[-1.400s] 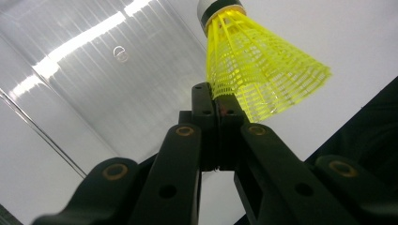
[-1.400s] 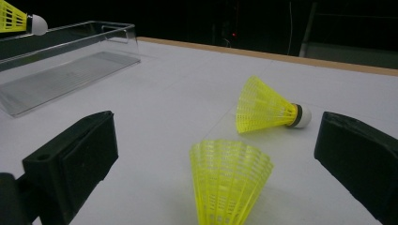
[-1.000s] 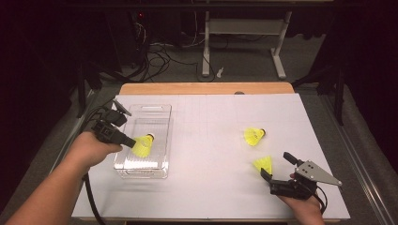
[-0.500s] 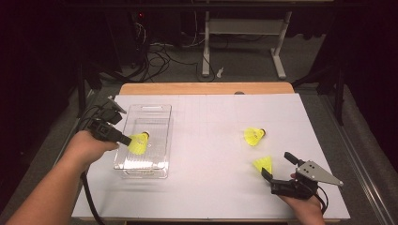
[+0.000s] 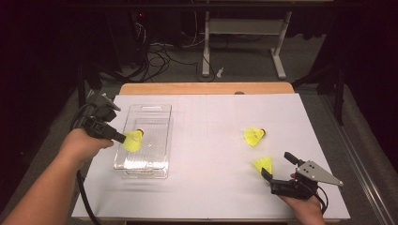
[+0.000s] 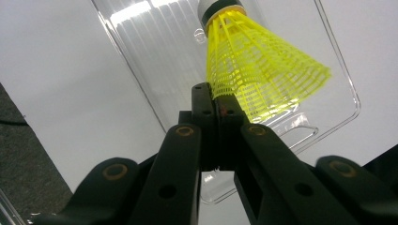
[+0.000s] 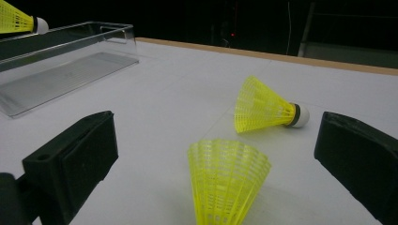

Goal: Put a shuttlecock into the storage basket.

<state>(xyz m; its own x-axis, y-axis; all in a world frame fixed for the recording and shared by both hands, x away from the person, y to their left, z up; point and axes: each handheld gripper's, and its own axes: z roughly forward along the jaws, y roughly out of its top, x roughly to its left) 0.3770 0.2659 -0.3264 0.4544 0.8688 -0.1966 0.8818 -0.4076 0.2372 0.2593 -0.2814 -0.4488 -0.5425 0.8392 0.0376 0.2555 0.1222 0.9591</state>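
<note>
My left gripper [image 5: 124,138] [image 6: 213,96] is shut on the skirt rim of a yellow shuttlecock [image 5: 133,139] [image 6: 263,70]. It holds the shuttlecock above the clear plastic tray [image 5: 141,171] [image 6: 155,47] at the table's left, cork pointing away from the jaws. The held shuttlecock [image 7: 16,18] also appears far off in the right gripper view. My right gripper [image 5: 277,165] [image 7: 218,136] stands open near the front right edge, with a second yellow shuttlecock [image 5: 263,164] [image 7: 227,178] between its jaws, untouched. A third shuttlecock [image 5: 254,136] [image 7: 267,110] lies on its side just beyond.
A white sheet [image 5: 211,140] covers the table, with a wooden edge [image 5: 206,88] at the far side. Beyond it, on the dark floor, are cables [image 5: 155,51] and a white desk frame [image 5: 244,28]. A black cable [image 5: 84,197] trails from the left gripper.
The left gripper has carried its shuttlecock a little to the left and farther back over the tray. The right gripper and the two shuttlecocks on the table have not moved.
</note>
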